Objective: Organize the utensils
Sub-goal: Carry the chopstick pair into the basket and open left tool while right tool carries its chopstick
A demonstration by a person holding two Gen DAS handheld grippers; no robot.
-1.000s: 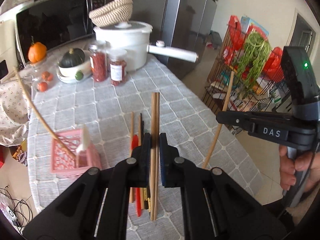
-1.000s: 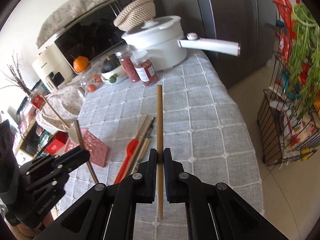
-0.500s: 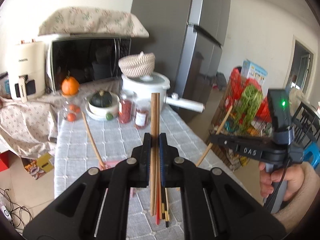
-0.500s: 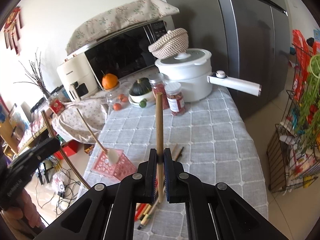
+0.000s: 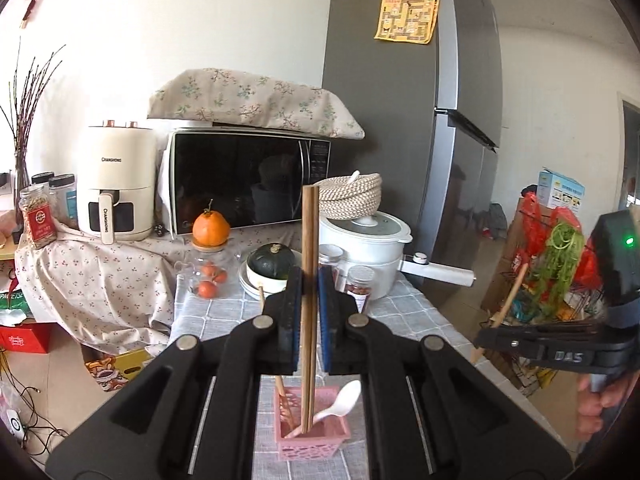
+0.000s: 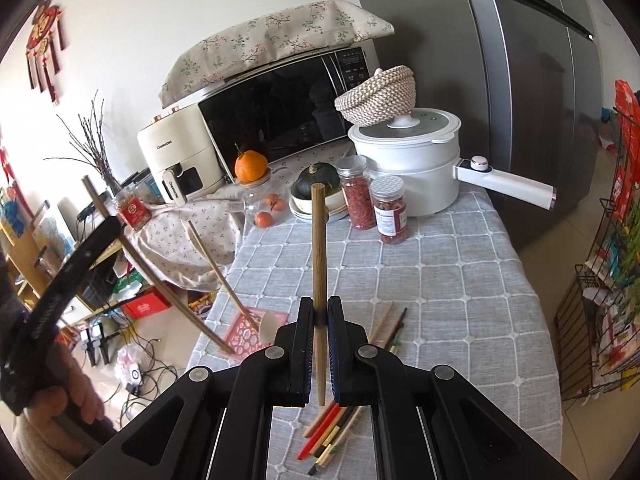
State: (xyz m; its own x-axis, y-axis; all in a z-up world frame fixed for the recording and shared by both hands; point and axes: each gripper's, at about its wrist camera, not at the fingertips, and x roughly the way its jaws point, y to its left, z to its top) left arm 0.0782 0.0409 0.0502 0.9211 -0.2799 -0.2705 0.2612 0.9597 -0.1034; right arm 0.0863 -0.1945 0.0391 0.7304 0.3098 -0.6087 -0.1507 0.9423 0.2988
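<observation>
The left gripper (image 5: 308, 312) is pinching wooden chopsticks (image 5: 309, 280) upright, tips entering the pink basket (image 5: 312, 440) at 6 o'clock; the right gripper (image 6: 319, 344) is clamping a single chopstick (image 6: 319, 248), likely next.

A grey tablecloth (image 6: 460, 272) with a white grid pattern covers the table. On it, a pink basket (image 5: 312, 436) with oval cut-outs holds a white spoon (image 5: 340, 400) and brown wooden chopsticks (image 5: 309, 280). Beyond the basket stand a white pot (image 6: 412, 168), a beige-and-white striped woven bowl (image 6: 378, 96), red-filled jars (image 6: 358, 196) with silver lids, a dark green squash (image 6: 320, 174) and an orange fruit (image 6: 250, 165). Behind the pot, the black microwave (image 6: 276, 112) wears a beige floral cloth (image 6: 276, 40); the refrigerator (image 6: 532, 80) is grey. Both grippers are black. Near the basket lie red, brown and black chopsticks (image 6: 336, 420).
</observation>
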